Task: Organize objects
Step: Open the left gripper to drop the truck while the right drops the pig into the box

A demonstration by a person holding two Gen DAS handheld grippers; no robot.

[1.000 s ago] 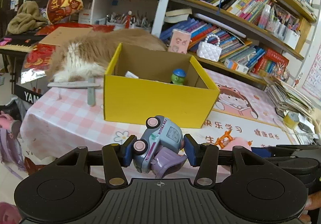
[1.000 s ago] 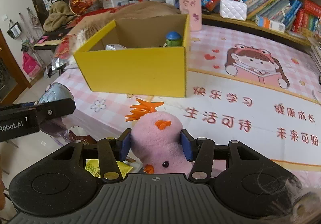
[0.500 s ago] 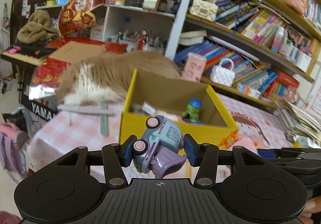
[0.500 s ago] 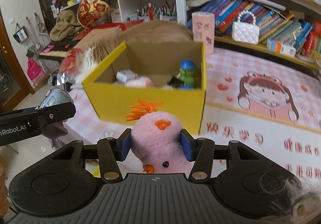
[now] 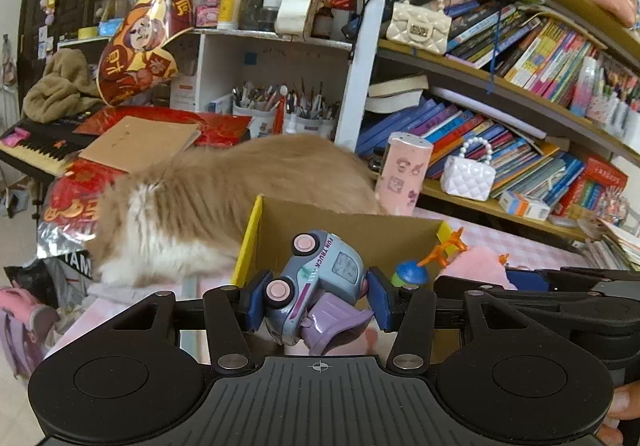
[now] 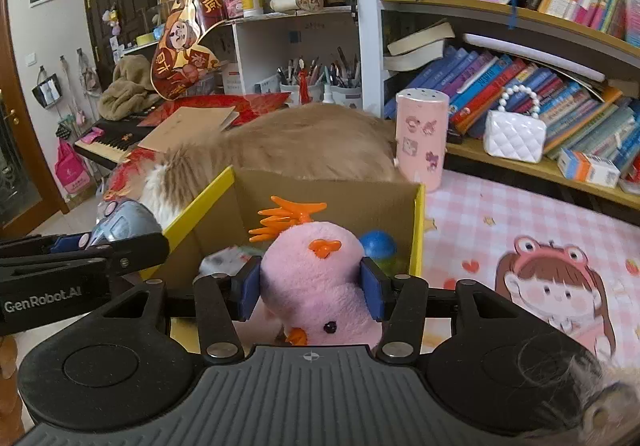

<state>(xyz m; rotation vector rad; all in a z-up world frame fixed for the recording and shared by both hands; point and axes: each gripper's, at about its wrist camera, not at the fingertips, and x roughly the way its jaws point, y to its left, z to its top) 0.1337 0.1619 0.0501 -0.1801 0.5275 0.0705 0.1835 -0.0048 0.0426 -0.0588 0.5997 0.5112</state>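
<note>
One pale-blue, pink-wheeled toy truck [image 5: 320, 278]

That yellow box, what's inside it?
In the yellow box a blue-capped green figure shows, plus a pale item I can't identify. The pink plush and toy truck in the tongs hide the rest.

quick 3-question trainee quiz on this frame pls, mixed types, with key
1. True or false: the left gripper is shut on the toy truck.
2. What does the right gripper hold? A) pink plush bird B) white handbag C) a book
3. Fill in: the furry animal lies ____ the yellow box, as seen from the grippers.

Key: 1 true; 2 A; 3 behind
</note>
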